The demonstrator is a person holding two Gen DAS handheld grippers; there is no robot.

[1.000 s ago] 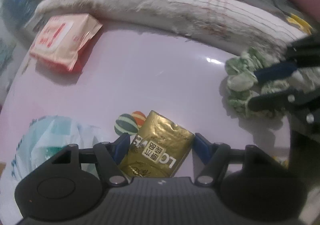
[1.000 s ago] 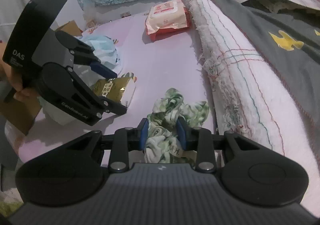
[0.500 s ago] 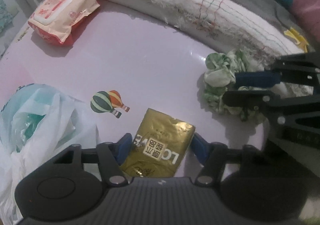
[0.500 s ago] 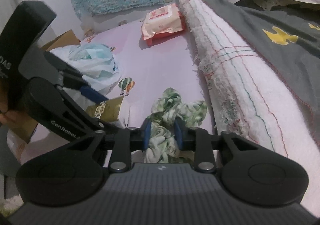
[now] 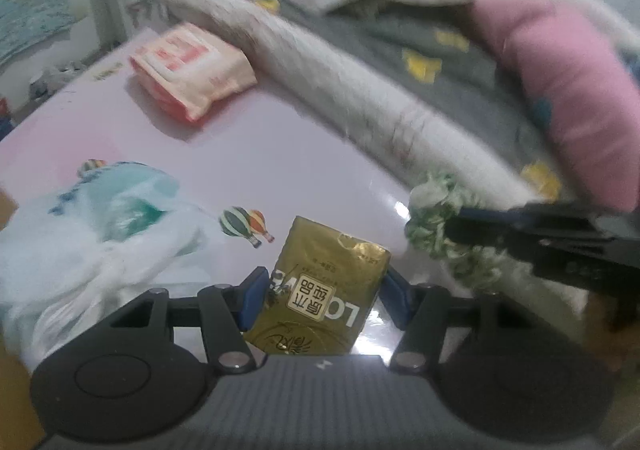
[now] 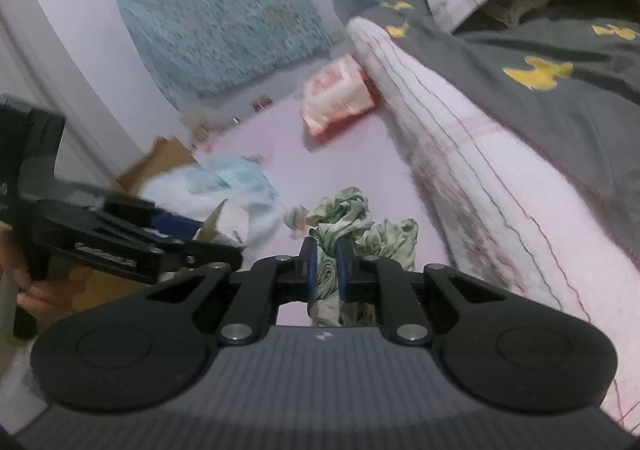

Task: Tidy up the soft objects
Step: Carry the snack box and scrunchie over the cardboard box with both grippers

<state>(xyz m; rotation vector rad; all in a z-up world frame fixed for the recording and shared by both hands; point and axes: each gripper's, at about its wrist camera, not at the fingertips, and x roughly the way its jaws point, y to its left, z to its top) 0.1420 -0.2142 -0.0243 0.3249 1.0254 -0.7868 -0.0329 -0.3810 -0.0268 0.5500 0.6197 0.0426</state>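
- Clearly legible writing is scarce: the gold packet [image 5: 326,290] between the left gripper [image 5: 322,296] fingers shows "LO" in pale letters and a cream label with Chinese characters, seen upside down in the left wrist view.
- Both blue pads of the left gripper sit against the packet's sides, and its jaws are closing on it; the packet appears lifted off the pink sheet [image 5: 248,153].
- The left gripper's side, seen in the right wrist view [image 6: 120,246], carries raised lettering too blurred to read.
- The red-and-white wipes pack [image 5: 192,69] lies near the rolled white blanket [image 5: 360,97]; its printing is smeared and unreadable in both views.
- The right gripper [image 6: 327,264] is clamped tight on the green-and-white scrunchie [image 6: 352,226], which bunches up ahead of the narrow gap between its pads, beside the blanket's edge.
- Only the left wrist view shows the pink pillow [image 5: 560,89] on the grey quilt [image 5: 420,45] and the balloon prints [image 5: 246,223] on the sheet.
- Only the right wrist view shows the blue patterned cloth [image 6: 224,17] on the wall, a cardboard flap [image 6: 160,165], and a person's hand [image 6: 36,290] holding the left gripper.
- A white plastic bag [image 5: 92,234] with teal contents lies on the sheet, left of the packet.
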